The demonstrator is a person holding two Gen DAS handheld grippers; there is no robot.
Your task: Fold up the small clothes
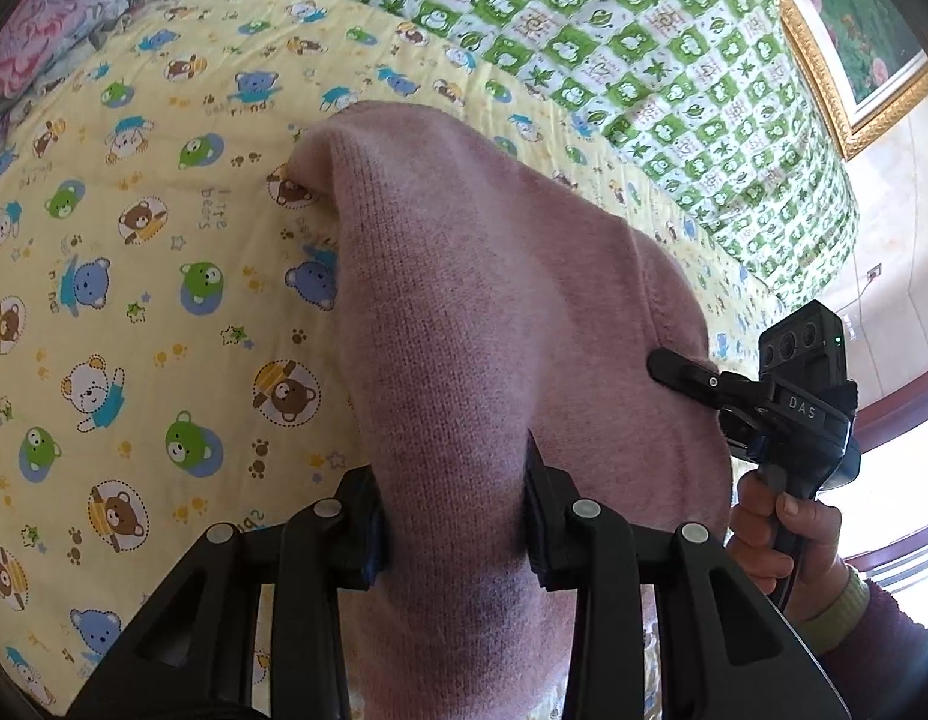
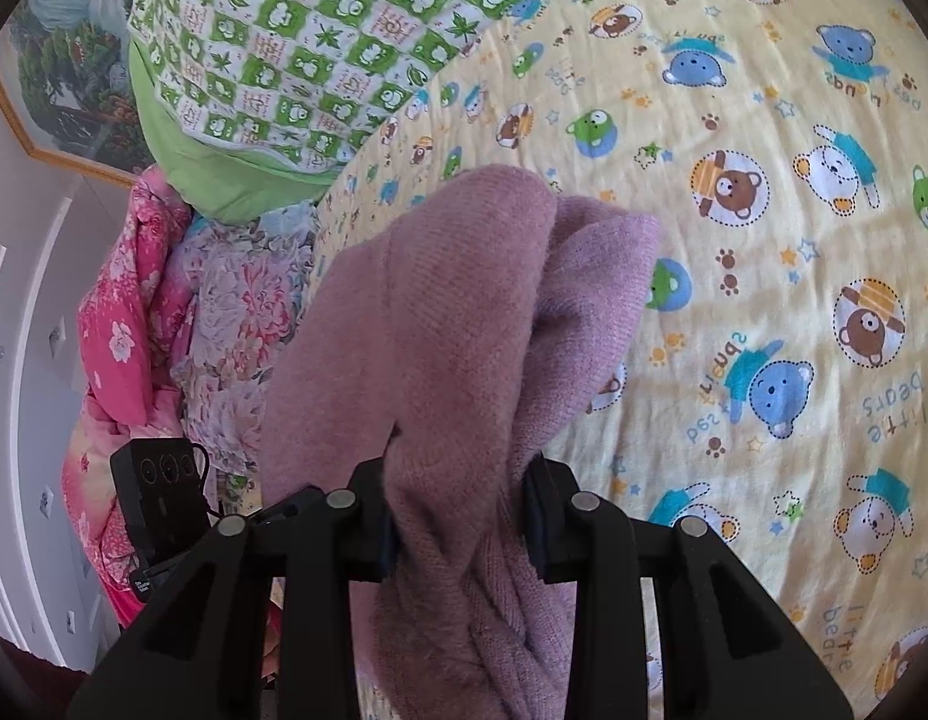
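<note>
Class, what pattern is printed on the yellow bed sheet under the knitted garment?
Cartoon bears on the sheet, clearest in the right wrist view.

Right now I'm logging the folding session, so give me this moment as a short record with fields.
garment: pink knit garment, bunched, hanging toward the bed
left tongs: closed on the knit
right tongs: closed on the knit
surface: yellow bear-print sheet
behind: green checked quilt
beside bed: pink floral bedding, piled
fold state: not laid flat, no neat fold visible
</note>
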